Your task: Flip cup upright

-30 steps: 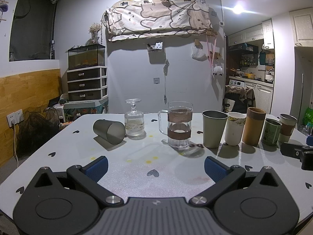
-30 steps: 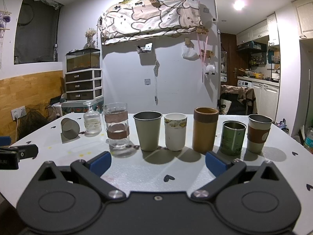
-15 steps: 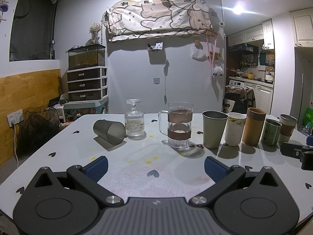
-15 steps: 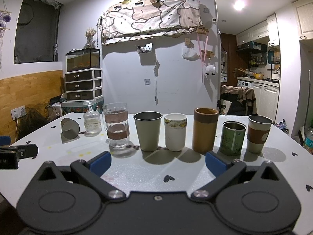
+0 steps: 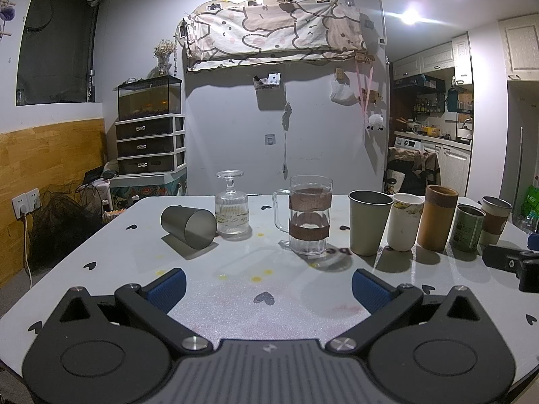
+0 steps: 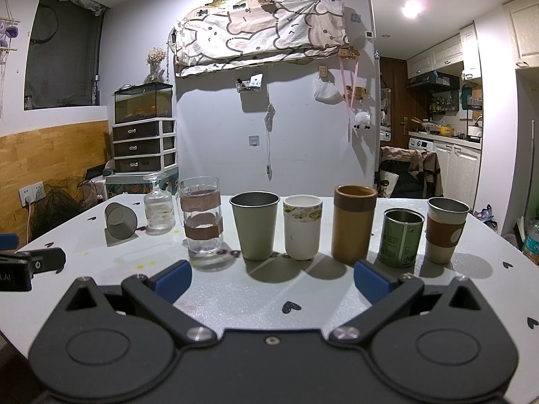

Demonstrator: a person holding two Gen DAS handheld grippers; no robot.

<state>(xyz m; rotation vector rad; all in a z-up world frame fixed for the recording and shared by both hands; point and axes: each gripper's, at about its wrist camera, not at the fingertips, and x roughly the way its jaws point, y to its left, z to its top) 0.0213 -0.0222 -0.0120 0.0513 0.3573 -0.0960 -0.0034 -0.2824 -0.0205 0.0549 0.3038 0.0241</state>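
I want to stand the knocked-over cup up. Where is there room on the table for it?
Bare table lies in front of the tipped grey cup, between it and the open left gripper. It is crowded right of the glass mug, where five cups stand close in a row.

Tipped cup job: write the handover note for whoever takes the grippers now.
Left gripper: open, holds nothing, low over the table.
Right gripper: open, holds nothing, facing the upright cups.
Tipped cup: on its side at the left end of the row, beside the stemmed glass, which stands on its rim.
Done: nothing; no grip made.
Left: grasp the tipped cup, likely with the left gripper, and stand it up.
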